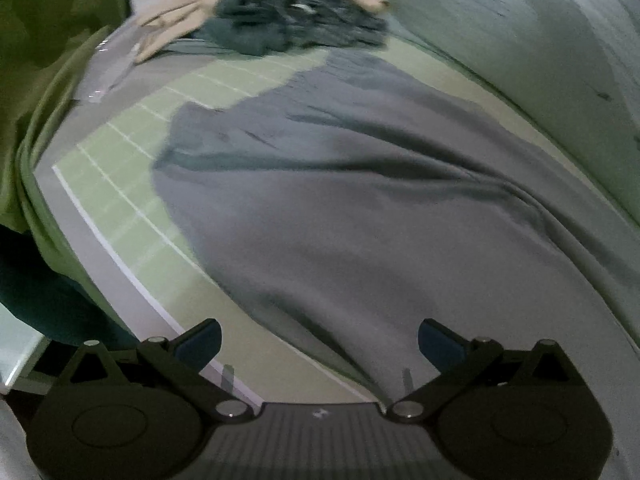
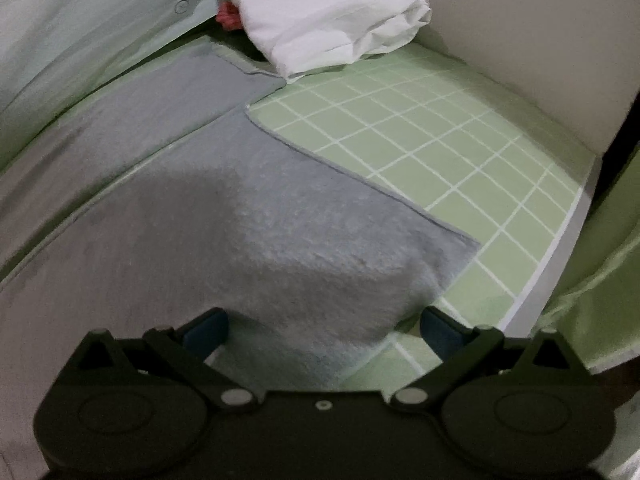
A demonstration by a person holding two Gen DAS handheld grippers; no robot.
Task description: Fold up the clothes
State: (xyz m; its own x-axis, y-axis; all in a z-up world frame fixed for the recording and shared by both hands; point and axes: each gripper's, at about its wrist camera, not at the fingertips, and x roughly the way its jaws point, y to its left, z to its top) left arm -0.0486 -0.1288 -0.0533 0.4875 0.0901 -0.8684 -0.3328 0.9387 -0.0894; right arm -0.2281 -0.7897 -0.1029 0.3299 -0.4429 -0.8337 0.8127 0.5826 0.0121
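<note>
The left gripper (image 1: 320, 344) has its fingers spread wide with nothing between them. It hangs over the near edge of the grey garment (image 1: 360, 220), whose cloth runs right up under the gap. The right gripper (image 2: 324, 332) is just as wide apart and equally empty, and a fuzzy near corner of the same garment (image 2: 280, 256) sits directly between its fingers.

The garment lies spread on the green gridded mat (image 2: 420, 152) that covers the desk. In the left view it stretches away from the fingers, long axis roughly straight ahead and leaning right, rumpled by a few diagonal folds. In the right view its hem slants from the far left down to the near right, leaving bare mat to the right.

My judgement is that the next move turns on each gripper closing on the near edge directly ahead of it. The right looks nearer to a clean corner, while the left faces a looser fold.

Farther off, the left view shows a dark pile (image 1: 296, 20) under a tan cloth (image 1: 172, 24), well apart from the garment. In the right view, a folded white cloth (image 2: 328, 12) touches the garment's far end.
</note>
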